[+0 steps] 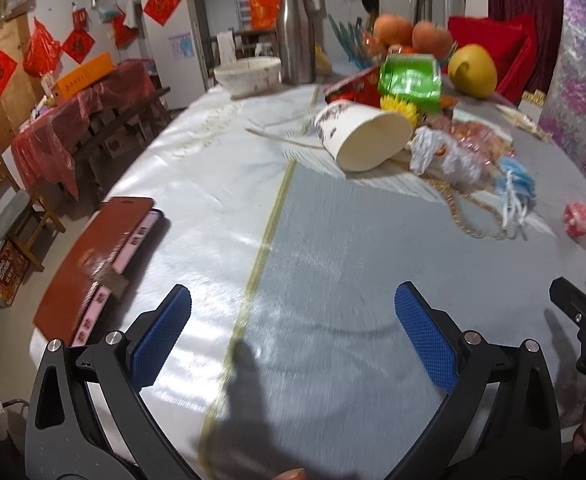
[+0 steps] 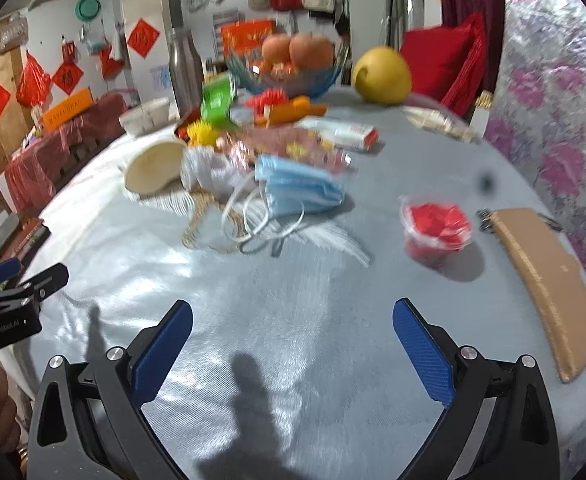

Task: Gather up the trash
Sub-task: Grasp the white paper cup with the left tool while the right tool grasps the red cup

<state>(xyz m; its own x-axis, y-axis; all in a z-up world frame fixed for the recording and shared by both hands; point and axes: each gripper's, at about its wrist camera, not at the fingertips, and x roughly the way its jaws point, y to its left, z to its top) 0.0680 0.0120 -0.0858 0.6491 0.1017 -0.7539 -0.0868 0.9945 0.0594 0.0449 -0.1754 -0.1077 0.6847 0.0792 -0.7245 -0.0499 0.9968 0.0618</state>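
Both are wide open and empty right now: the left hand-held gripper point(image 1: 293, 312) and the right hand-held gripper point(image 2: 293, 328) each hover over a bare patch of the desk point(image 1: 333, 240), blue pads spread far apart with nothing between them. The trash sits in a loose pile further back toward the middle. A paper cup point(image 1: 363, 136) lies tipped on its side, long axis running roughly front to back, open mouth pointing toward the left camera and a bit to the right. Just to its right is a crumpled white wrapper point(image 1: 437, 152), touching or nearly touching the cup, too blurry to say which. A blue face mask point(image 2: 297, 188) lies flat, long side running left to right in the right view, ear loops spilling toward the near edge. A small clear cup with red stuff inside point(image 2: 437, 228) stands upright, well apart from the pile on its right. Behind the pile, a crinkled green packet point(image 1: 409, 78) sits tilted up. A brown book point(image 1: 93, 268) lies at the desk's left edge, and a piece of cardboard point(image 2: 549, 292) along the right edge.
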